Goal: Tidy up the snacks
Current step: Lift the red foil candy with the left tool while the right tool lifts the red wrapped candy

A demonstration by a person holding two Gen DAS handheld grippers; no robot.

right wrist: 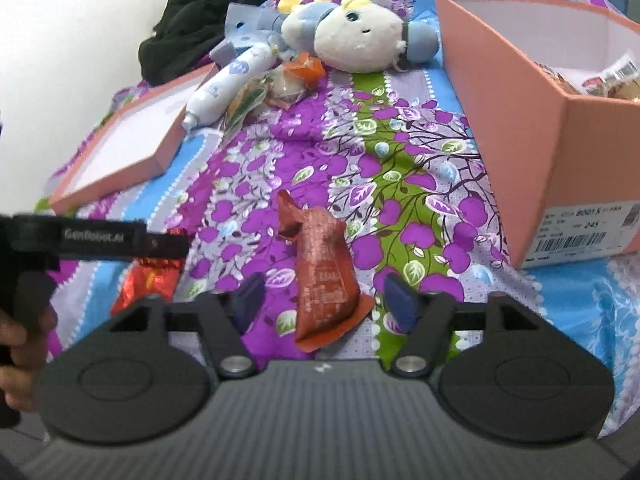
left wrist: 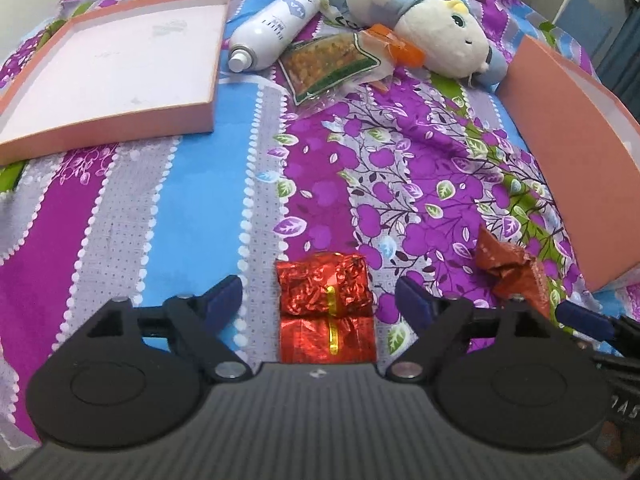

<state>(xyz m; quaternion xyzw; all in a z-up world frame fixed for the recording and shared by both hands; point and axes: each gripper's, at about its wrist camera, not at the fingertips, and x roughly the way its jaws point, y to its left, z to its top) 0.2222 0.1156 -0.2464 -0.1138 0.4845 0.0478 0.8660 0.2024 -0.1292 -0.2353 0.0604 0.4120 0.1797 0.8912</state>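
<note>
Snacks on a floral bed, both sets of jaws released.
Bed sheet: crumpled cotton, purple blossoms, blue and grey dotted stripes. Pink cardboard box, rigid, at right, packets inside; its shallow lid lies flat, far left. Plush toy, soft, white and blue, at the back beside a smooth white spray bottle and a clear snack bag. Left gripper jaws spread wide, crinkly red foil packet lying between them, untouched. Right gripper jaws apart around a creased brown-red wrapper, flat on the sheet.
</note>
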